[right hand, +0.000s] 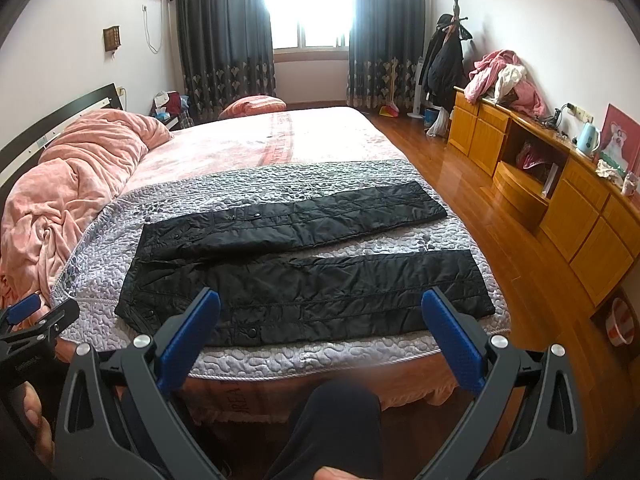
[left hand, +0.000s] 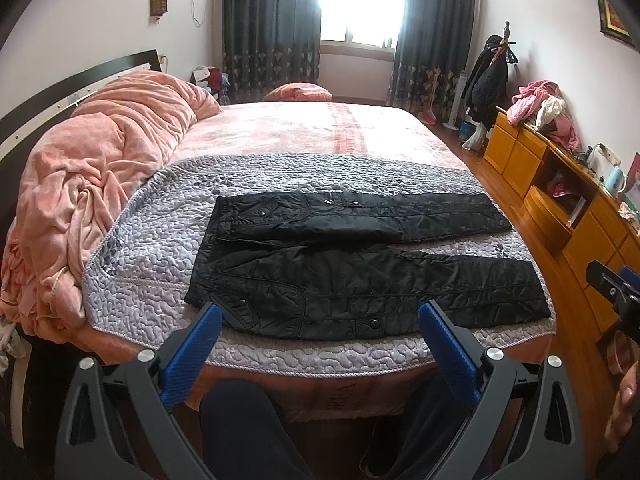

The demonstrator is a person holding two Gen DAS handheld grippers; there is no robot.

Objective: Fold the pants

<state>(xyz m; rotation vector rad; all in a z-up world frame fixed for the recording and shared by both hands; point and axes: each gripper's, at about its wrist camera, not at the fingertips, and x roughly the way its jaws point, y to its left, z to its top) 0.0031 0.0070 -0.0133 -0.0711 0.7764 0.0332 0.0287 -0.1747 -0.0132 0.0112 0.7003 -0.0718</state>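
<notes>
Bed [right hand: 320, 136] with a pink patterned sheet fills the room ahead of both tongs, its near edge running just beyond their tips. Crumpled pink plush duvet [left hand: 100, 168] is heaped along the headboard side, well left of the left tongs [left hand: 320, 320]. Grey-lilac quilted coverlet [left hand: 160, 240] with a corded border lies across the near part of the bed; bare strips of it show on the left and along the front edge. Black quilted pants [right hand: 304, 280] lie flat on that coverlet, straight ahead of the tongs, waistband to the left, both legs stretched rightward with a narrow gap between them, cuffs close to the bed's right edge. Polished wooden floor [right hand: 480, 208] is open to the right, bounded by yellow wooden cabinets [right hand: 580, 232]. Left tongs and right tongs [right hand: 320, 312] are both spread wide, holding nothing, short of the pants.
</notes>
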